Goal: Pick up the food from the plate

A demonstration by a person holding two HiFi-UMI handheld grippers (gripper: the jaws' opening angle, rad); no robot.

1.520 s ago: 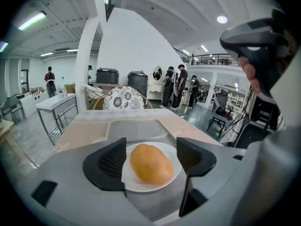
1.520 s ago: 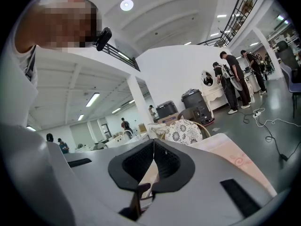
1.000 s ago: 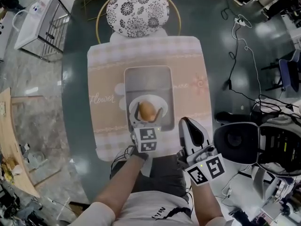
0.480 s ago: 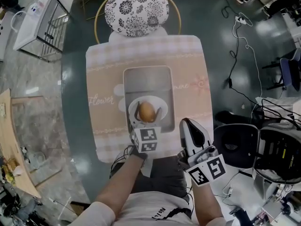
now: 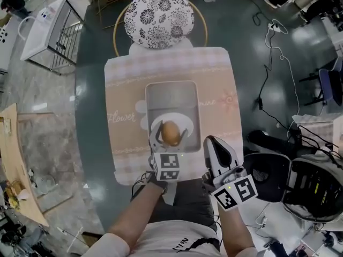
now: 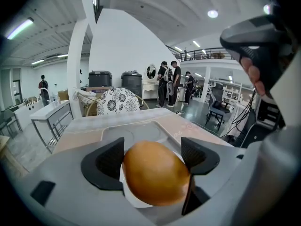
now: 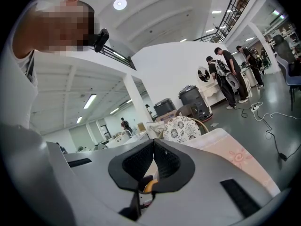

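Observation:
A golden-brown bread roll (image 5: pixel 170 133) lies on a small white plate (image 5: pixel 185 123) inside a grey tray (image 5: pixel 171 98). My left gripper (image 5: pixel 170 135) reaches in from the near side, with one finger on each side of the roll. In the left gripper view both pads press against the roll (image 6: pixel 156 173), which still rests on the plate (image 6: pixel 136 202). My right gripper (image 5: pixel 212 141) hangs at the table's near edge, right of the tray. Its jaws (image 7: pixel 153 149) meet with nothing between them.
The tray sits on a pink placemat (image 5: pixel 120 116) on a round glass table (image 5: pixel 88 116). A chair with a floral cushion (image 5: pixel 159 19) stands at the far side. Office chairs (image 5: pixel 270 167) and cables (image 5: pixel 278 52) lie to the right, a wire rack (image 5: pixel 51 31) to the left.
The head view has shifted a little, so the table sits slightly lower in the picture. Both grippers keep their places; the left stays around the roll.

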